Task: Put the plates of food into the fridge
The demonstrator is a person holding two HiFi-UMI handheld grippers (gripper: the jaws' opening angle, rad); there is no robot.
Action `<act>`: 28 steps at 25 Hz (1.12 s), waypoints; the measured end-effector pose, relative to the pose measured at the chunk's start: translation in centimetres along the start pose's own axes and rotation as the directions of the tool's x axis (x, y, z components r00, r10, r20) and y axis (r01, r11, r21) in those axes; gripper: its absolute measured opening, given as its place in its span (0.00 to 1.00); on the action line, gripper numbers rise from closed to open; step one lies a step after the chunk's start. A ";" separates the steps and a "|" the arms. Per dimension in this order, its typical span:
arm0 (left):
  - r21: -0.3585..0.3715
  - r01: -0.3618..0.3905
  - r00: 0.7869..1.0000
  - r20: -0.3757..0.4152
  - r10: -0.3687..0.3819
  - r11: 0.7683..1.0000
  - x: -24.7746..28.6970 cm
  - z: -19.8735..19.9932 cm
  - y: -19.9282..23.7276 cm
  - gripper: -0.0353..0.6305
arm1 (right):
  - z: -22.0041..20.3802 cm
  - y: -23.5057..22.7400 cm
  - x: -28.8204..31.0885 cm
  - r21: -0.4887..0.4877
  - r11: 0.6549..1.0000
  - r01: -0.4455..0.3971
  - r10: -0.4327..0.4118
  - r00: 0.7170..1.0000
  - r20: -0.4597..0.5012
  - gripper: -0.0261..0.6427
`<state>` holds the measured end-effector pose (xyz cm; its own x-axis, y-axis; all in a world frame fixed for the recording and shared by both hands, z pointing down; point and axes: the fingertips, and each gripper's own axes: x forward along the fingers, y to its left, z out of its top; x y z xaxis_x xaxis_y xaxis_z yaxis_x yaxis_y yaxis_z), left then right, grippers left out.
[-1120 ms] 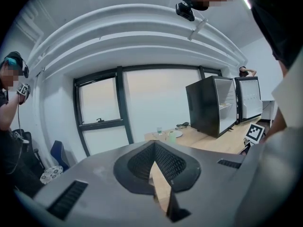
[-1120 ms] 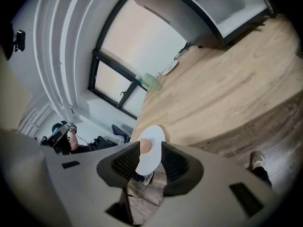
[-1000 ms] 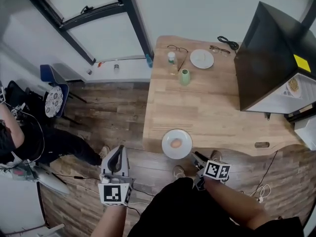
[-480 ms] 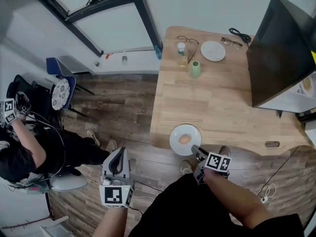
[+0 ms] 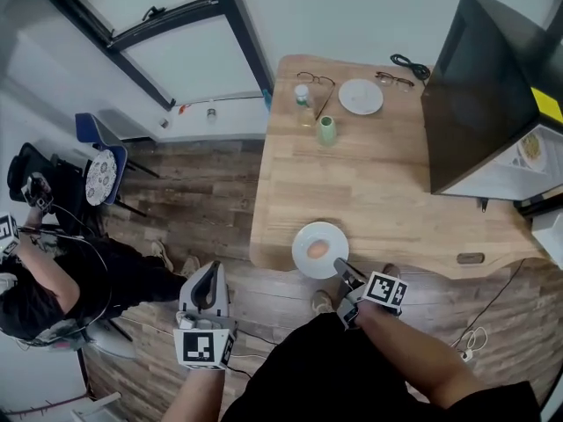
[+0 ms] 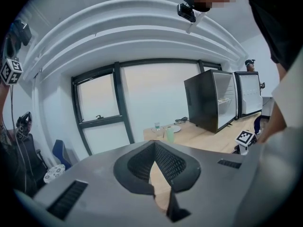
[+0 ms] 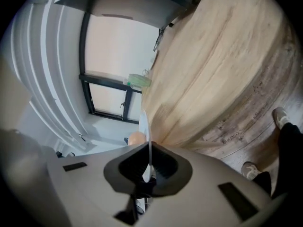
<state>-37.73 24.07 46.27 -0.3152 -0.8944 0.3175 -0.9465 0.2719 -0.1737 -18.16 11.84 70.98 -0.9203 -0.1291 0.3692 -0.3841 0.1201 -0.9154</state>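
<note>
Right gripper view has the rim of the plate edge-on between my jaws. My right gripper has just been closing and now pinches that rim, with the round piece of food just beyond the pads. The plate sits at the near edge of the tabletop, close to the near left corner, and I hold it by its near right side.

The hold is only a thin bite on one side, so I judge the far side will want to droop. I should lift slowly, keep my wrist level so the food does not roll off, and clear the edge before I swing right.

My left gripper hangs over the floor, off the tabletop's near left corner. Its jaws are together on nothing, so it could come under the plate's left rim as support.

The fridge stands at the right end of the tabletop, well apart from the plate. A second plate and a green cup sit near the far edge, out of the likely path.
</note>
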 end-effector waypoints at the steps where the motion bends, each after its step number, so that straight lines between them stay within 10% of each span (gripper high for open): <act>1: 0.002 0.012 1.000 0.009 -0.012 1.000 0.4 0.4 -0.6 0.06 | 0.7 0.3 -0.4 0.005 1.000 -0.011 0.011 1.000 0.011 0.08; 28: 0.045 0.255 0.950 0.174 -0.259 0.966 13.4 12.0 -19.6 0.06 | 18.8 -2.8 -20.3 0.042 0.999 0.000 -0.012 0.963 0.269 0.08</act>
<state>-22.55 2.45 42.75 -0.0420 -0.9819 0.1847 -0.9915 0.0182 -0.1289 2.93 -4.42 63.01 -0.8621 -0.3903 0.3233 -0.3809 0.0784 -0.9213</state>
